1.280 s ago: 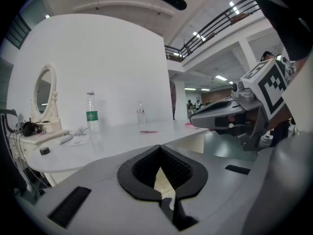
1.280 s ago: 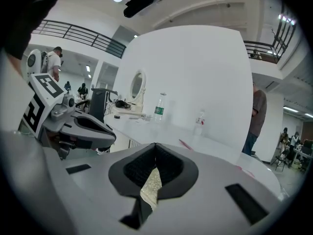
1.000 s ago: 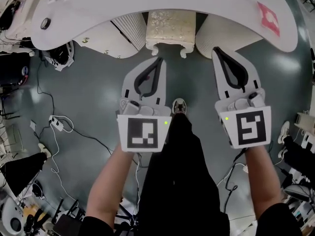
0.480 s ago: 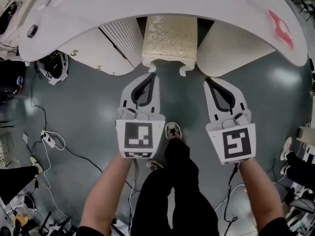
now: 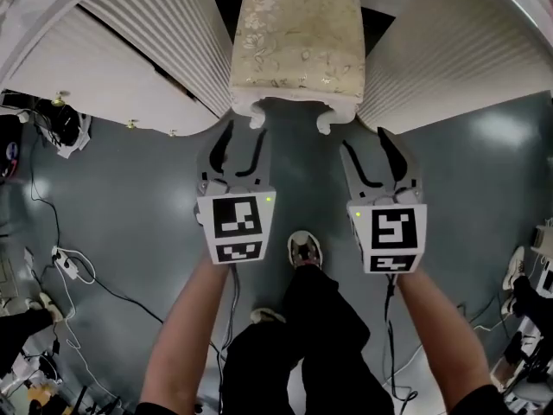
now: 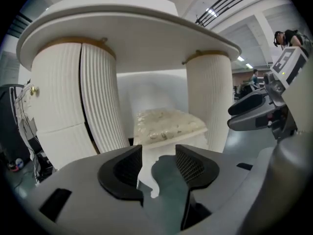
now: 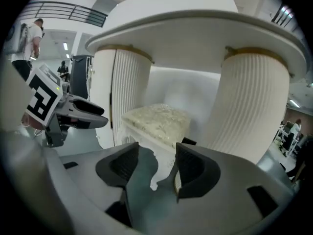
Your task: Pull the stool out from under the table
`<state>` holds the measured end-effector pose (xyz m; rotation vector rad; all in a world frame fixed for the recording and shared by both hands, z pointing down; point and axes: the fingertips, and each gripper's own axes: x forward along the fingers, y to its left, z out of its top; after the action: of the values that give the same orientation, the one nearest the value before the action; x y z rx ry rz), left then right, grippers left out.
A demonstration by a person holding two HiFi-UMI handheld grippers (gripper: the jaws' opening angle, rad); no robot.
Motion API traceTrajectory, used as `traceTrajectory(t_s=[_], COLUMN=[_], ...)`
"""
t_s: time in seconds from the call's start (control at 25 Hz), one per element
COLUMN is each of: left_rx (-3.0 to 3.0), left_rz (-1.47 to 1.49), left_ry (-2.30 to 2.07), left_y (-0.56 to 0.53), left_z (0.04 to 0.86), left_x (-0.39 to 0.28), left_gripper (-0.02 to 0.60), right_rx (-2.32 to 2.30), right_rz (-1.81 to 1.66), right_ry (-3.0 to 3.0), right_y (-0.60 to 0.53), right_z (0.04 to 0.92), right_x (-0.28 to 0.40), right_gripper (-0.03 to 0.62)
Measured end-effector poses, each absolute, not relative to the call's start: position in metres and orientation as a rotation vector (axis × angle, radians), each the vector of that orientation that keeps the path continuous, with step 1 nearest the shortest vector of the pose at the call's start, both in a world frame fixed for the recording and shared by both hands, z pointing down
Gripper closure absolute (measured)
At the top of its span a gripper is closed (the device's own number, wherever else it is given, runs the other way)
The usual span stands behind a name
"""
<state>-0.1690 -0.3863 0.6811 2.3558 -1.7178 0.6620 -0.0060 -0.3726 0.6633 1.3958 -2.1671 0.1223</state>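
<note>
The stool point(image 5: 295, 40) has a cream patterned cushion and white carved legs. It stands under the white table, between two ribbed pedestals point(image 5: 138, 46). My left gripper point(image 5: 240, 145) hovers just short of the stool's front left leg point(image 5: 256, 115), and its jaws are opening. In the left gripper view that leg point(image 6: 148, 176) shows in the gap between the pads, untouched. My right gripper point(image 5: 366, 152) is near the front right leg point(image 5: 327, 121), jaws also opening. In the right gripper view this leg point(image 7: 154, 173) shows between the spread pads, which do not press on it.
The right ribbed pedestal point(image 5: 467, 50) flanks the stool closely. Cables point(image 5: 86, 262) trail over the grey floor at the left. The person's shoe point(image 5: 304, 251) is on the floor between the two grippers. More shoes point(image 5: 518, 271) lie at the right edge.
Both grippers have moved forward, up to the stool's front legs. Their jaws, shut before, now stand apart. The stool fills more of the head view.
</note>
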Motion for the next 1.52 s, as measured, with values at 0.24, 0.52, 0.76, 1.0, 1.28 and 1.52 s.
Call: traceTrajectory(t_s=[0.24, 0.52, 0.76, 1.0, 1.28, 1.52], left_rx=[2.338, 2.299, 2.289, 2.28, 2.265, 2.263], left_rz=[0.74, 0.853, 0.956, 0.98, 0.964, 0.979], left_ry=[-1.733, -1.712, -1.741, -1.74, -1.757, -1.718], left_y=[-0.432, -0.483, -0.501, -0.499, -0.448, -0.393], left_z=[0.754, 0.83, 0.835, 0.832, 0.836, 0.845], left_x=[-0.186, -0.186, -0.194, -0.202, -0.206, -0.206], left_gripper=[0.296, 0.172, 0.198, 0.31, 0.313, 0.314], right_rx=[1.4, 1.441, 1.44, 1.426, 1.377, 1.36], right_rz=[0.177, 0.207, 0.131, 0.136, 0.138, 0.135], right_ry=[-2.037, -1.959, -1.927, -1.929, -1.929, -1.937], right_y=[-0.42, -0.473, -0.482, -0.48, -0.439, -0.388], right_z=[0.754, 0.813, 0.816, 0.817, 0.821, 0.831], right_x=[0.007, 0.009, 0.009, 0.012, 0.007, 0.008], right_gripper=[0.359, 0.339, 0.339, 0.339, 0.339, 0.339])
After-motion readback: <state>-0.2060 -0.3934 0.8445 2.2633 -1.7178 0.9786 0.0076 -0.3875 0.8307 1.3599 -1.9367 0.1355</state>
